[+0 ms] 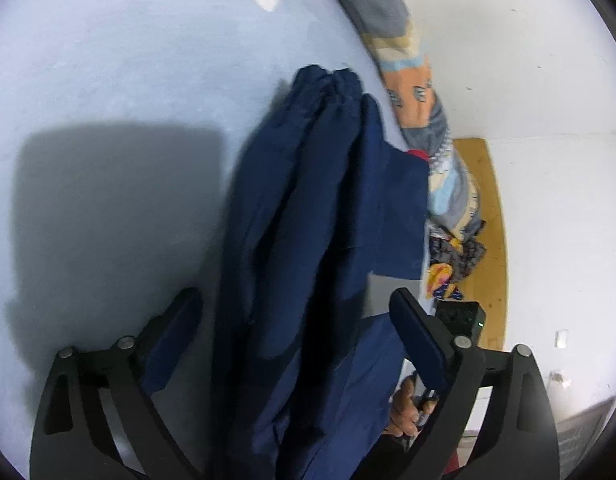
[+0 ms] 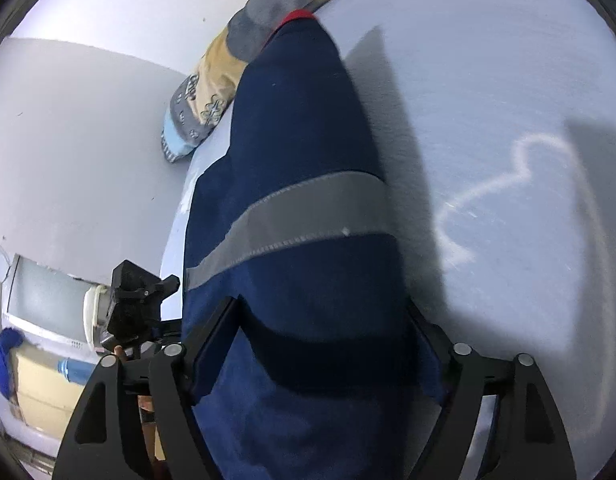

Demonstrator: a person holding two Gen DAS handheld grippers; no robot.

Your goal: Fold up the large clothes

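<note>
Left tongs (image 1: 295, 340) stand spread wide, pads clear of the navy work jacket (image 1: 308, 220) lying folded lengthwise on the pale blue bed (image 1: 107, 80). Right tongs (image 2: 320, 344) gape too, straddling its grey reflective stripe (image 2: 291, 220) end.

Left gripper (image 1: 295, 320), right gripper (image 2: 320, 328): jaws wide.

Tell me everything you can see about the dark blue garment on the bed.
The garment is navy, of smooth woven-looking cloth, with a grey reflective band stitched across it and a bit of red at its far end. It lies bunched lengthwise in long folds on the pale blue bed, its far end by a patterned blanket. It runs between the spread fingers of both the left gripper and right gripper; neither clamps it.
</note>
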